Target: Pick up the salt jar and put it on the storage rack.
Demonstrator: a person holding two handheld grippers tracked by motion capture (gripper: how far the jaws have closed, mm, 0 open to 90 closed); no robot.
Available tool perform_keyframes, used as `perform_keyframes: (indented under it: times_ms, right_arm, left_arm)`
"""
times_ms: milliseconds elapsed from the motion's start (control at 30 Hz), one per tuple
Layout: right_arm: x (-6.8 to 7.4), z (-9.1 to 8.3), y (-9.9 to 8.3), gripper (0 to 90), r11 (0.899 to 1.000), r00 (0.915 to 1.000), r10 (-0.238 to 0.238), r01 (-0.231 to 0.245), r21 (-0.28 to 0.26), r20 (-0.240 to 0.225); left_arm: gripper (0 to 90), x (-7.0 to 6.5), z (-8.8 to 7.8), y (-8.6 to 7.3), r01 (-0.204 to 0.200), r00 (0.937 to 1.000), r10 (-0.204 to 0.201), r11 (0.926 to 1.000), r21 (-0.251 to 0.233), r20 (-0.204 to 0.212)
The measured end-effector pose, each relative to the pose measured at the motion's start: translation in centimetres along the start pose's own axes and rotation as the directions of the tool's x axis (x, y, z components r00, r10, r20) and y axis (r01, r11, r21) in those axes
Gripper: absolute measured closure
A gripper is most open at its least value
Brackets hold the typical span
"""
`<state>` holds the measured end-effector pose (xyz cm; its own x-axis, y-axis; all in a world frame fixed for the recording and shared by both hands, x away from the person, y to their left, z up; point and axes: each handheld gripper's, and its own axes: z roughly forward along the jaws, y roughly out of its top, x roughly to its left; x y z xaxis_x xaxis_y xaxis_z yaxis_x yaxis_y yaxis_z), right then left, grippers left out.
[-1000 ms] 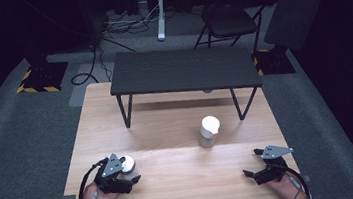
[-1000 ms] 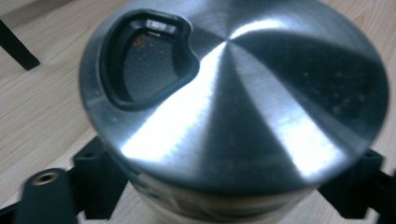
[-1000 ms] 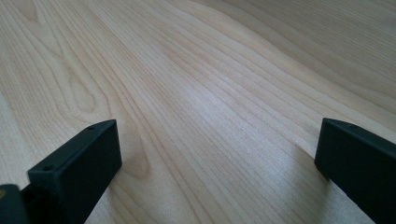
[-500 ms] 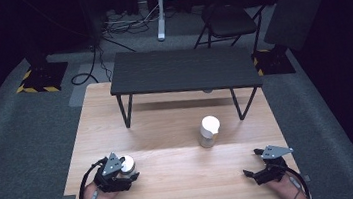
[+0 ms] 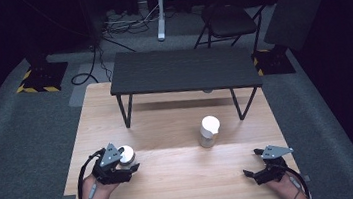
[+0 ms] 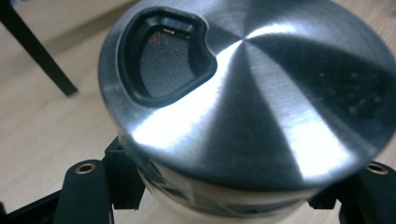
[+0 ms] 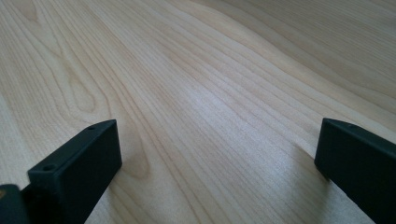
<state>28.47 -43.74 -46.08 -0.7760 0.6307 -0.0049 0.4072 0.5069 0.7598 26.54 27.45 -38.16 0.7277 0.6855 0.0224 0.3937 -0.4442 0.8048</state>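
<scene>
From the high view, your left gripper (image 5: 127, 166) sits at the near left of the wooden table (image 5: 183, 179), its jaws closed on a shaker (image 5: 126, 155) with a pale body and a metal lid — the shaker is right between the fingers, its shiny top just beyond the grey plate. Your right gripper (image 5: 254, 170) rests low at the near right, jaws spread and holding nothing. A second shaker (image 5: 209, 131) stands alone in the middle of the table, well apart from both pairs of fingers, ahead of them and nearer the right ones. Beyond it a low black bench (image 5: 184, 71) spans the far half of the table.

In the left gripper view, the brushed metal lid (image 6: 247, 88) looms close above the fingers (image 6: 86, 191), a black-rimmed pouring opening (image 6: 166, 58) on its upper left. Both jaws press the shaker's pale body from either side just under the lid.

In the right gripper view, the two black fingers (image 7: 77, 163) stand wide apart — bare wood grain lies between and ahead of them, and nothing touches either pad.
</scene>
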Motion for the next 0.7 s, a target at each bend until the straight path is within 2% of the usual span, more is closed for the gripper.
perform_keyframes:
  times_ms: [33, 67, 100, 133, 167, 200, 267, 300, 333, 367, 467, 567, 600, 633, 700]
  right_arm:
    - [0.0, 0.0, 0.0, 0.2, 1.0, 1.0, 0.0, 0.0, 0.0, 0.0]
    - [0.0, 0.0, 0.0, 0.2, 1.0, 1.0, 0.0, 0.0, 0.0, 0.0]
    - [0.0, 0.0, 0.0, 0.2, 1.0, 1.0, 0.0, 0.0, 0.0, 0.0]
    - [0.0, 0.0, 0.0, 0.2, 1.0, 1.0, -0.001, 0.001, -0.001, 0.0]
    - [0.0, 0.0, 0.0, 0.2, 1.0, 1.0, -0.001, 0.001, -0.001, 0.0]
    - [0.0, 0.0, 0.0, 0.2, 1.0, 1.0, -0.001, 0.001, -0.001, 0.0]
    - [0.0, 0.0, 0.0, 0.2, 1.0, 1.0, -0.001, 0.001, -0.002, 0.0]
    - [0.0, 0.0, 0.0, 0.2, 1.0, 1.0, -0.001, 0.001, -0.002, 0.0]
    - [0.0, 0.0, 0.0, 0.2, 1.0, 1.0, 0.0, 0.0, -0.002, 0.001]
    - [0.0, 0.0, -0.1, 0.2, 1.0, 1.0, -0.001, 0.001, -0.002, 0.001]
    - [0.0, 0.0, -0.1, 0.2, 1.0, 1.0, -0.001, 0.001, -0.004, 0.001]
    - [0.1, 0.0, -0.1, 0.2, 1.0, 1.0, -0.001, 0.001, -0.004, 0.001]
    - [0.1, 0.0, -0.1, 0.2, 1.0, 1.0, -0.001, 0.001, -0.004, 0.001]
    - [0.2, 0.0, -0.2, 0.4, 1.0, 1.0, 0.002, -0.002, -0.006, 0.005]
    - [0.3, 0.1, -0.1, 0.3, 1.0, 0.9999, 0.008, -0.008, -0.005, 0.011]
  left_arm:
    - [30.9, 0.2, -0.2, 1.6, -0.002, 1.0, 0.002, 1.0, 0.0, 0.001]
    - [30.9, 0.2, -0.2, 1.6, -0.002, 1.0, 0.002, 1.0, 0.0, 0.001]
    - [30.9, 0.2, -0.4, 2.5, -0.015, 0.9999, 0.015, 0.9999, -0.001, -0.003]
    - [30.9, 0.3, -0.7, 4.2, -0.032, 0.9995, 0.032, 0.9995, -0.009, -0.006]
    - [30.9, 0.3, -0.7, 4.2, -0.032, 0.9995, 0.032, 0.9995, -0.009, -0.006]
    - [30.9, 0.4, -1.0, 5.9, -0.041, 0.9991, 0.041, 0.9991, -0.01, -0.009]
    - [30.9, 0.7, -1.2, 7.7, -0.049, 0.9988, 0.049, 0.9988, -0.008, -0.008]
    - [30.9, 0.7, -1.2, 7.7, -0.049, 0.9988, 0.049, 0.9988, -0.008, -0.008]
    - [30.9, 0.8, -1.2, 8.6, -0.051, 0.9986, 0.051, 0.9987, -0.006, -0.009]
    - [30.9, 1.0, -1.3, 10.3, -0.054, 0.9985, 0.054, 0.9985, -0.005, -0.007]
    - [30.9, 1.9, -1.3, 12.5, -0.038, 0.9991, 0.038, 0.9992, -0.012, 0.019]
    - [30.9, 2.6, -1.1, 15.0, -0.043, 0.9985, 0.044, 0.999, -0.007, 0.032]
    - [30.9, 2.6, -1.1, 15.0, -0.043, 0.9985, 0.044, 0.999, -0.007, 0.032]
    - [30.9, 3.1, -0.9, 16.5, -0.037, 0.9981, 0.038, 0.9992, -0.013, 0.048]
    - [30.9, 3.6, -0.6, 18.1, -0.037, 0.9975, 0.038, 0.9992, -0.018, 0.06]
